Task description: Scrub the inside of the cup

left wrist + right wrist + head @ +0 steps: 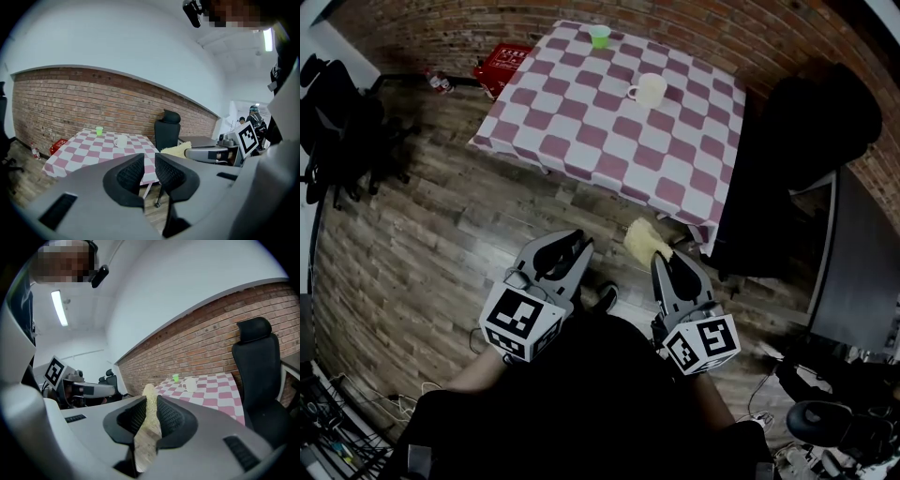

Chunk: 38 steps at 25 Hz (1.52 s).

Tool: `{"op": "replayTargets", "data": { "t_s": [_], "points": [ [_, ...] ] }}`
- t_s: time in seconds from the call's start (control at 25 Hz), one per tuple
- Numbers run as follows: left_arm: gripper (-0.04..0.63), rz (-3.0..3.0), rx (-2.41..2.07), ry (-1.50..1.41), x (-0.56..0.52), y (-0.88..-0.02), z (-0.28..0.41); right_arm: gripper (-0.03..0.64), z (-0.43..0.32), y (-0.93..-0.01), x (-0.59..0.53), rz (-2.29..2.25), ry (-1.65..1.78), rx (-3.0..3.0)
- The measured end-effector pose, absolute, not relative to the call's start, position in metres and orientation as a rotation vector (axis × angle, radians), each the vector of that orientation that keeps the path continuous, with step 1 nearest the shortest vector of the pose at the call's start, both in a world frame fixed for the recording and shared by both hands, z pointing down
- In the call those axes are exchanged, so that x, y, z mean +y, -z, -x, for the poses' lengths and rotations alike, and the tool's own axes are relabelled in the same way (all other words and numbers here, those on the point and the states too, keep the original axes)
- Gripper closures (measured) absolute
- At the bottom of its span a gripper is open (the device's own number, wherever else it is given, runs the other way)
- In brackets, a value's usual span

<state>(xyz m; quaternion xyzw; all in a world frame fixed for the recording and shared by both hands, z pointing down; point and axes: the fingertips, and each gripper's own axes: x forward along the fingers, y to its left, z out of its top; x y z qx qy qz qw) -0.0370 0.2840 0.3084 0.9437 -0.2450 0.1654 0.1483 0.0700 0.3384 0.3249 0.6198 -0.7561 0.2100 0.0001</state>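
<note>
A white cup [649, 89] with a handle stands upright on the pink-and-white checked table [581, 122], far from both grippers. It also shows small in the left gripper view as the cup [121, 140] and in the right gripper view as the cup [190, 384]. My right gripper [668, 255] is shut on a yellow sponge [643, 240], which sticks out past the jaws as the sponge [151, 413]. My left gripper [572, 240] is held beside it, over the wooden floor. Its jaws [149, 164] are shut with nothing between them.
A small green cup [600, 36] stands at the table's far edge. A black office chair [806, 122] is at the table's right, with a dark desk [853, 272] nearer me. A red crate [502, 64] and a bottle [441, 82] lie on the floor at left.
</note>
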Motion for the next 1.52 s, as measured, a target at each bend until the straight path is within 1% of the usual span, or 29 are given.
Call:
{"op": "replayTargets", "data": {
  "t_s": [0.24, 0.52, 0.68, 0.84, 1.04, 1.2, 1.52],
  "points": [
    [0.515, -2.728, -0.61, -0.446, 0.224, -0.316, 0.017, 0.543, -0.089, -0.331, 0.288, -2.028, -0.667, -2.276],
    [0.515, -2.82, -0.459, -0.408, 0.112, -0.296, -0.015, 0.543, -0.111, -0.316, 0.193, -2.182, -0.641, -2.147],
    [0.515, -2.822, -0.391, -0.422, 0.049, -0.299, -0.022, 0.541, -0.113, -0.312, 0.141, -2.235, -0.645, -2.088],
    [0.515, -2.805, -0.357, -0.435, 0.002, -0.308, -0.024, 0.543, -0.12, -0.321, 0.112, -2.279, -0.715, -1.991],
    [0.514, -2.751, -0.373, -0.463, -0.039, -0.33, -0.026, 0.543, -0.135, -0.329, 0.081, -2.284, -0.755, -1.941],
    [0.515, -2.732, -0.417, -0.502, -0.064, -0.346, -0.035, 0.541, -0.164, -0.332, 0.052, -2.281, -0.769, -1.922],
    [0.514, -2.804, -0.469, -0.681, -0.086, -0.375, -0.089, 0.541, -0.242, -0.364, -0.008, -2.112, -0.847, -1.974]
  ]
}}
